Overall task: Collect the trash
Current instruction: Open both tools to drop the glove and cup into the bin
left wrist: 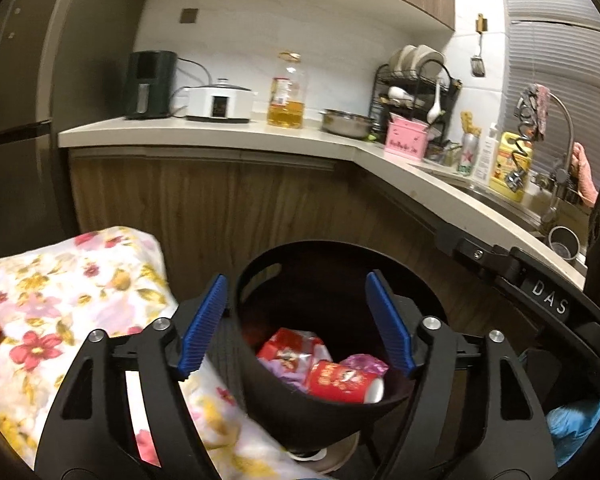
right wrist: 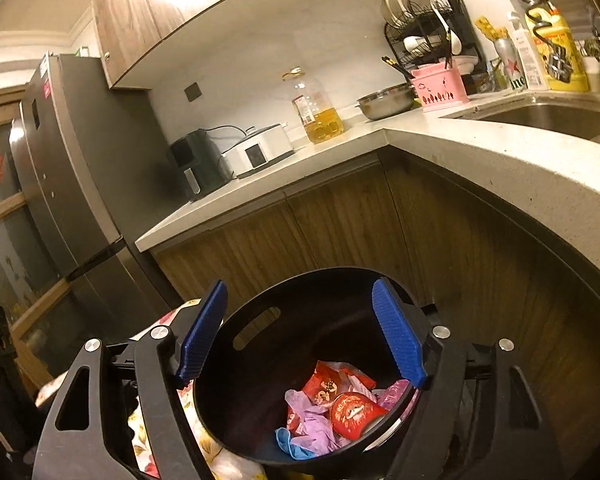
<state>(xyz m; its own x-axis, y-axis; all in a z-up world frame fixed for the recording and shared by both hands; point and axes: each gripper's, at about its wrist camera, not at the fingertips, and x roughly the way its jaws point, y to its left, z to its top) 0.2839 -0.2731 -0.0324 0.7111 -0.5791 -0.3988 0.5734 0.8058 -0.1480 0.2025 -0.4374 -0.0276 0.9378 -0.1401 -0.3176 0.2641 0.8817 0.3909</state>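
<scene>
One black bin (left wrist: 260, 392) stands below both grippers, beside the flowered cloth (left wrist: 60, 280), holding one red can (left wrist: 346, 382), one red wrapper (left wrist: 288, 350) and crumpled purple bags (right wrist: 312, 416). Left gripper (left wrist: 296, 324) and right gripper (right wrist: 300, 332): jaws wide apart, holding nothing. "DAS" (left wrist: 550, 298) reads on the right tool.

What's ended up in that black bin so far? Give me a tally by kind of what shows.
Counting what shows in the black bin from the right wrist view:
Red can: 1
Red printed wrapper: 1
Pink or lilac plastic pieces: at least 1, tangled, exact number unclear
Blue piece: 1
Total: at least 4
</scene>
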